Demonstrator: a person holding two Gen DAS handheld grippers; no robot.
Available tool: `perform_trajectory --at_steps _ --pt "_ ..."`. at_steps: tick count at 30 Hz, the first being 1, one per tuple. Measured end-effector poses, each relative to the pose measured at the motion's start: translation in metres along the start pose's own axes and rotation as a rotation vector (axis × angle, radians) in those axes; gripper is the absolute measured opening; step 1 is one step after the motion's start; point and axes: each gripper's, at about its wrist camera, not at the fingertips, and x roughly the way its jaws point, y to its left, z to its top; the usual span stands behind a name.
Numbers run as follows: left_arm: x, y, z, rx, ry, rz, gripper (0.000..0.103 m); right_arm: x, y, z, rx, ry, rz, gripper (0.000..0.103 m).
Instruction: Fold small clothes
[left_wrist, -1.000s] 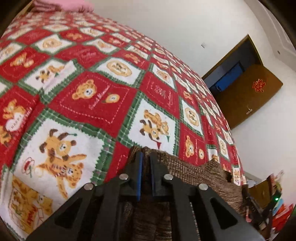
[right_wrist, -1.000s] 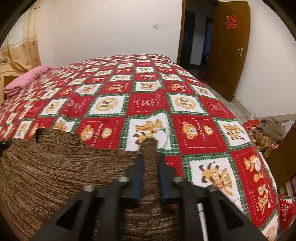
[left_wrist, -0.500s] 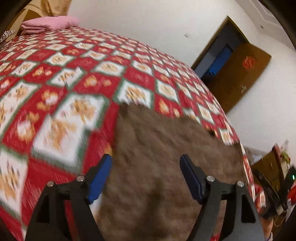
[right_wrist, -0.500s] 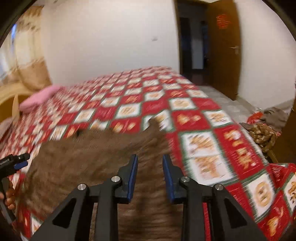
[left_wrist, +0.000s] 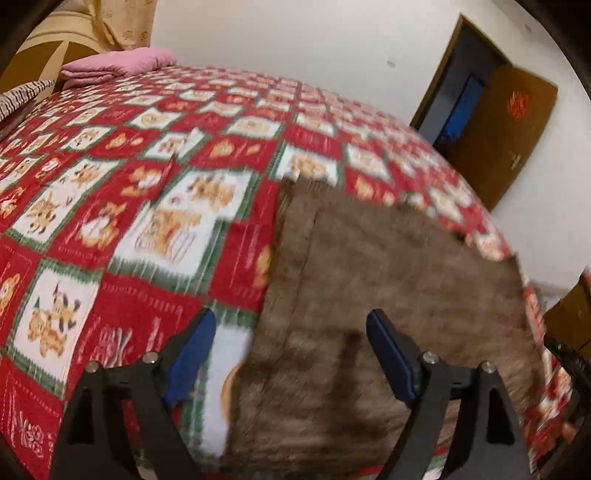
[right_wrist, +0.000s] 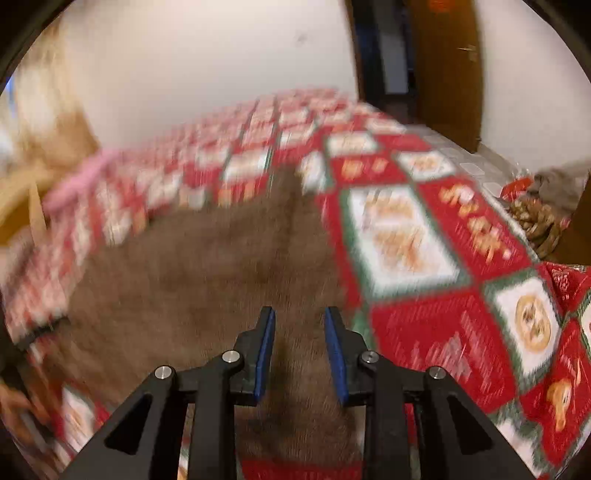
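Nearest the lens, left gripper had just opened wide, empty; right gripper stood narrowly parted, empty. Beyond: brown knit garment, coarse, ribbed, flat on red-green patchwork quilt, long axis running across the bed. Farthest: pink pillow.

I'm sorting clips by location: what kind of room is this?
Most likely a home bedroom: a bed under a red teddy-bear patchwork quilt, a folded pink blanket at its far end, and a wooden door standing open.
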Motion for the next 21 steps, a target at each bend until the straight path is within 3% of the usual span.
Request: perform_trajectory --at_steps 2,7,9,11,14,16,21 --pt "0.005 -0.007 0.014 -0.027 -0.015 -0.041 0.086 0.004 -0.007 0.021 0.038 -0.032 -0.017 0.029" --pt "0.045 -0.032 0.038 -0.021 0.003 -0.015 0.086 0.073 0.004 0.064 -0.026 0.06 -0.029 0.029" --pt "0.056 -0.04 0.04 0.033 -0.002 0.038 0.086 0.096 0.014 0.067 -0.091 0.076 -0.022 0.029" --pt "0.073 -0.046 0.037 0.087 0.026 0.162 0.086 0.117 0.019 0.061 -0.151 0.112 -0.088 0.029" --pt "0.075 -0.044 0.034 0.094 0.023 0.166 0.089 0.11 0.004 0.062 -0.059 0.07 -0.186 0.04" --pt "0.076 -0.045 0.034 0.107 0.026 0.179 0.09 0.101 -0.005 0.06 -0.003 0.046 -0.224 0.04" --pt "0.076 -0.045 0.033 0.112 0.023 0.183 0.091 0.034 0.027 0.039 -0.133 -0.139 -0.246 0.04"
